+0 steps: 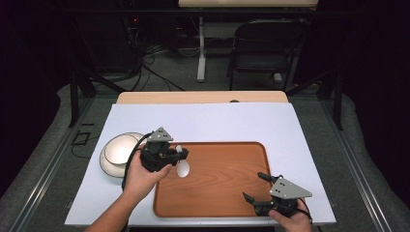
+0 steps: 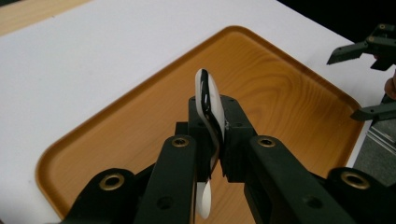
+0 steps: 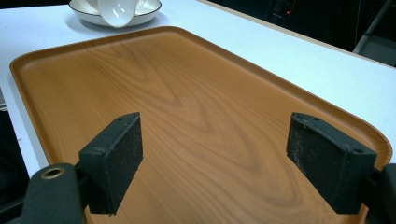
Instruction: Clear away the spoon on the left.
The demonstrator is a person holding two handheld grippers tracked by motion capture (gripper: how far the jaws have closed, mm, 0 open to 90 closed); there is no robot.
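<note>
In the left gripper view, the left tool [image 2: 215, 140] pinches a white ceramic spoon [image 2: 208, 105] between its two black jaws at the centre of the frame, the spoon standing on edge with one end poking up past the pads and the other end hanging below them. In the high view this same left tool [image 1: 180, 155] sits left of centre, held in the person's left hand [image 1: 140, 179], and the spoon [image 1: 182, 166] hangs over the left edge of a wooden tray [image 1: 227, 174]. The right tool [image 3: 224, 163] has its jaws spread wide apart with nothing between them, low over the tray [image 3: 187, 93] in the right gripper view; in the high view the right tool [image 1: 255, 186] is at the lower right of the frame, over the tray's near right corner, held by the right hand [image 1: 289, 220]. The tray lies on a white sheet covering the desk [image 1: 203, 121]. A white bowl on a plate [image 1: 118, 153] stands on the sheet just left of the tray, at the middle left of the frame.
</note>
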